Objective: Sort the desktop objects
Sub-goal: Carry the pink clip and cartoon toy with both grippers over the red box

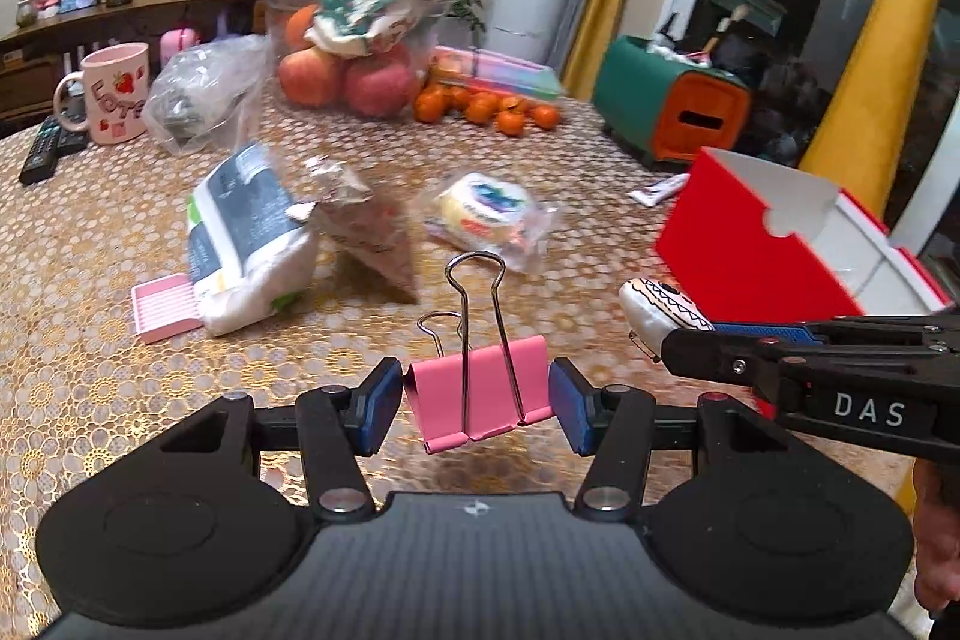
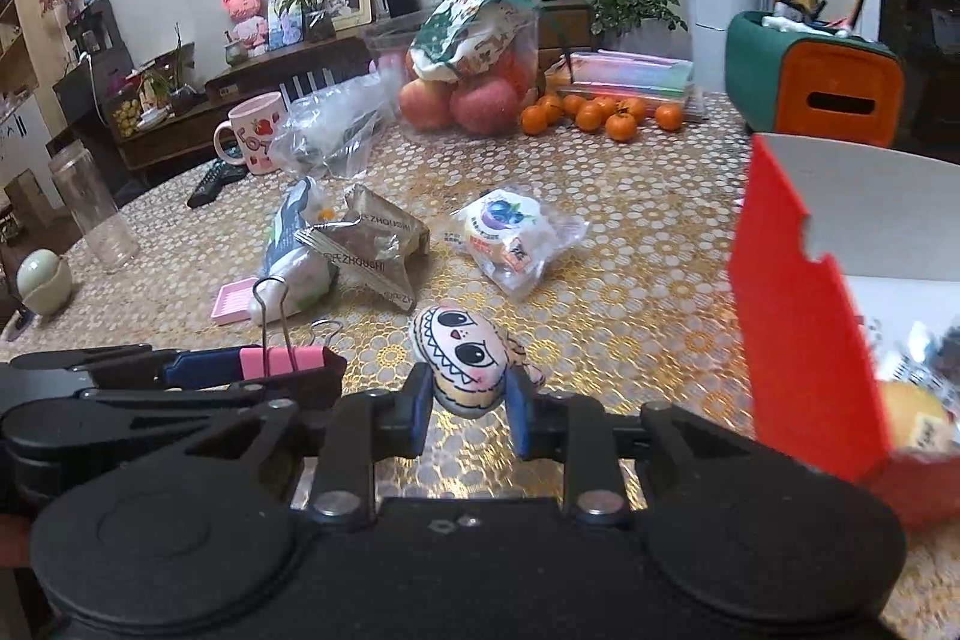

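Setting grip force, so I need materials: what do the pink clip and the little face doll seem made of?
Pink clip: looks like painted sheet metal, smooth and matte, with shiny bent wire handles. Face doll: seems to be soft stuffed fabric with a printed face; it bulges between the fingers and shows a stitched edge.

a pink binder clip [image 1: 480, 388] is held clear of the table, clamped across its folded body, its two wire handles [image 1: 477, 292] standing up. a small plush doll [image 2: 471, 361] with big black eyes and a zigzag toothy mouth is pinched at its sides, face up. a red box [image 2: 798, 340] with a white inside stands open at the right, a few things already seen in it.
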The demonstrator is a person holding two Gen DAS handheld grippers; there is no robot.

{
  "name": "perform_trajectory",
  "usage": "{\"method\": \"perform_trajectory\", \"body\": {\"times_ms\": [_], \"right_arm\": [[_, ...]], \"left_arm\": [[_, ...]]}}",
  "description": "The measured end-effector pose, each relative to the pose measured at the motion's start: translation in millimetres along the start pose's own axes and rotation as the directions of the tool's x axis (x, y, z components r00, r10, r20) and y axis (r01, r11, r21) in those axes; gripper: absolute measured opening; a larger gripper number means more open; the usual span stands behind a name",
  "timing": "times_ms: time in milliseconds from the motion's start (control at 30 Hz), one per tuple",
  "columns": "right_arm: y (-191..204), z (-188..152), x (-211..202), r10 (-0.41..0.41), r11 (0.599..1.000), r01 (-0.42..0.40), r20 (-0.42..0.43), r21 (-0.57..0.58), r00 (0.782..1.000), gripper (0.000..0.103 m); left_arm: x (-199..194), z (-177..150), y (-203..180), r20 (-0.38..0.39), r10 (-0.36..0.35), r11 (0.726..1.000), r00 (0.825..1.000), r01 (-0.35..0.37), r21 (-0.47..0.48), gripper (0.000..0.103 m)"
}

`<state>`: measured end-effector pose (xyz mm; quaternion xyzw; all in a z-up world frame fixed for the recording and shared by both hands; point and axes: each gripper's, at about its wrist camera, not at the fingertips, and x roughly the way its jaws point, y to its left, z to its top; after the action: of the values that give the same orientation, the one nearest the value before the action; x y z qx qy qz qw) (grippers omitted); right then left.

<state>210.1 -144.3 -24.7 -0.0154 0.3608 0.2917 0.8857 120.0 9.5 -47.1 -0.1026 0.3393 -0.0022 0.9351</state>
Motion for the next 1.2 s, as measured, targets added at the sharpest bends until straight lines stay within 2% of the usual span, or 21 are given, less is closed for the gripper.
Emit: {"method": "perform_trajectory", "body": {"times_ms": [400, 633, 1200], "right_arm": [[-36.0, -7.3, -72.5, -0.024, 0.999, 0.022, 0.078, 0.035, 0.997, 0.025], [-63.1, -7.0, -107.6, -0.058, 0.997, 0.050, 0.129, 0.064, 0.990, 0.025], [-142.8, -8.7, -144.0, -0.197, 0.972, 0.167, 0.185, 0.165, 0.963, 0.025]], "left_arm": [[-29.0, 11.6, -51.5, -0.006, -0.100, 0.994, 0.995, 0.100, 0.031, 0.053], [-30.9, 19.6, -85.6, -0.009, -0.152, 0.986, 0.988, 0.152, 0.069, 0.053], [-5.4, 41.7, -162.5, -0.038, -0.227, 0.954, 0.973, 0.230, 0.191, 0.053]]}}
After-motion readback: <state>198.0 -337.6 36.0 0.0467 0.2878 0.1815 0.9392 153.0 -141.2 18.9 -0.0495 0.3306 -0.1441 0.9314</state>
